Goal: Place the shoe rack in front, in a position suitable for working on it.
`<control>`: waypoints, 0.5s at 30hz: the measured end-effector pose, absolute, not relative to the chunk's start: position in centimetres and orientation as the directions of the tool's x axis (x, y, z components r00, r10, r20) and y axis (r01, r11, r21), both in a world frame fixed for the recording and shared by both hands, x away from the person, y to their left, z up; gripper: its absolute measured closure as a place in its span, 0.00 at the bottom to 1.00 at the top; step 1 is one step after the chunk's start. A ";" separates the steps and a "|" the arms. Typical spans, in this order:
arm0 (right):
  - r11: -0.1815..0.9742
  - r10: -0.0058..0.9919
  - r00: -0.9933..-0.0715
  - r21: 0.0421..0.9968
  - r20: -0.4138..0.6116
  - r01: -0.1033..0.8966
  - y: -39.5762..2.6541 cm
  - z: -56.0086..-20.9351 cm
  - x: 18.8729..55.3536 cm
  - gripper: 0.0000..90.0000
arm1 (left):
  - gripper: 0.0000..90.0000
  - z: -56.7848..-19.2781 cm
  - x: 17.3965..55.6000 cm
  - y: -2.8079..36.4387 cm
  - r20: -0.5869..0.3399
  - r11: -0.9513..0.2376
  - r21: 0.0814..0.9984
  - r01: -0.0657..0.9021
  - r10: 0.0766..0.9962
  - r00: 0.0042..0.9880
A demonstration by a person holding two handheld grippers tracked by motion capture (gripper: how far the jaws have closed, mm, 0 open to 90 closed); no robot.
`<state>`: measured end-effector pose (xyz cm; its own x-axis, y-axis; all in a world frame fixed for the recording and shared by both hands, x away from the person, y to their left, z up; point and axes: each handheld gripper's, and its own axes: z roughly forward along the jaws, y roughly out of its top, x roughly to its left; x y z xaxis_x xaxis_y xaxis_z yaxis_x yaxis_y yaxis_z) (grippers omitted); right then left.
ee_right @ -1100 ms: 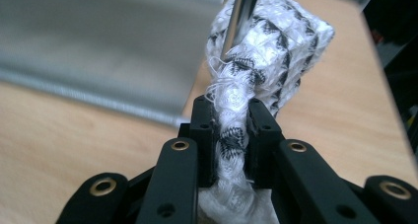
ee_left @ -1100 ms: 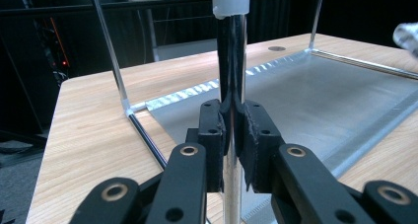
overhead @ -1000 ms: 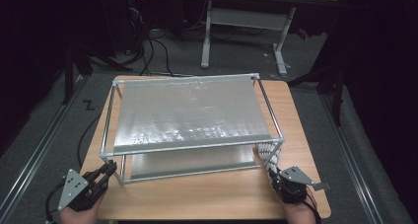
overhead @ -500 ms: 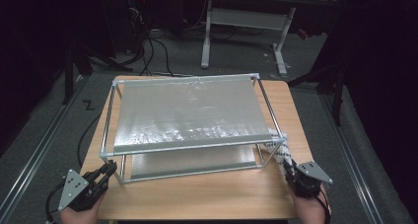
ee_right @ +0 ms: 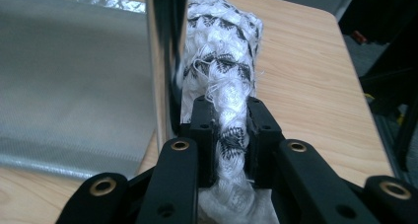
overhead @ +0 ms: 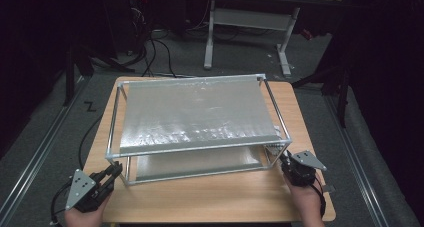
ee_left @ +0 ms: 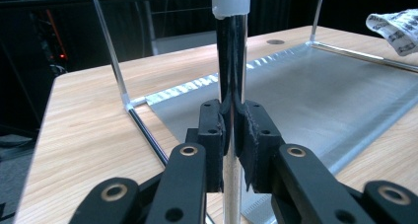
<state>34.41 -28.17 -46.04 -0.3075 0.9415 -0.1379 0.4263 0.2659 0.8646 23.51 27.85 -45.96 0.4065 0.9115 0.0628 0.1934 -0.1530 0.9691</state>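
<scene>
A metal-tube rack [overhead: 115,117] with two silvery shelves stands on the wooden table [overhead: 225,197]. My left gripper [overhead: 112,172] is at the rack's front left corner. In the left gripper view this gripper [ee_left: 231,120] is shut on the upright post [ee_left: 231,51]. My right gripper [overhead: 285,162] is at the front right corner. In the right gripper view that gripper [ee_right: 229,120] is shut on a white cloth with black pattern [ee_right: 222,51], just right of the corner post [ee_right: 160,61]. The cloth [ee_left: 394,29] also hangs at the far corner in the left gripper view.
The upper shelf [overhead: 195,112] covers most of the lower shelf [overhead: 200,162]. A strip of bare table runs in front of the rack. Behind the table stand a desk's white legs [overhead: 210,37] and cables [overhead: 150,52] on the dark floor.
My right gripper has shifted to the right and slightly away from me, with the cloth in its jaws. The left gripper and the rack have stayed put.
</scene>
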 end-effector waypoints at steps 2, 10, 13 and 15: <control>0.261 0.944 -0.302 0.864 -0.135 0.430 -29.0 -46.1 34.2 0.87 | 0.89 -45.8 24.1 26.9 0.069 -0.168 0.965 0.201 0.904 0.422; 0.214 0.964 -0.240 0.873 -0.116 0.438 -32.2 -46.1 33.1 0.86 | 0.88 -45.2 28.5 23.7 0.096 -0.210 0.949 0.237 0.905 0.415; 0.219 0.962 -0.243 0.876 -0.122 0.429 -32.4 -45.9 32.8 0.86 | 0.88 -45.2 30.8 23.5 0.085 -0.194 0.948 0.252 0.918 0.387; 0.220 0.962 -0.243 0.877 -0.123 0.427 -32.4 -45.9 32.8 0.86 | 0.88 -45.2 31.8 23.5 0.082 -0.187 0.948 0.257 0.925 0.371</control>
<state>32.78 -32.37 -45.89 -0.2431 0.9622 -0.1231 0.4271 0.2201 0.8770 31.81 23.46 -45.16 0.3708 0.9251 0.0817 0.2569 -0.1867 0.9483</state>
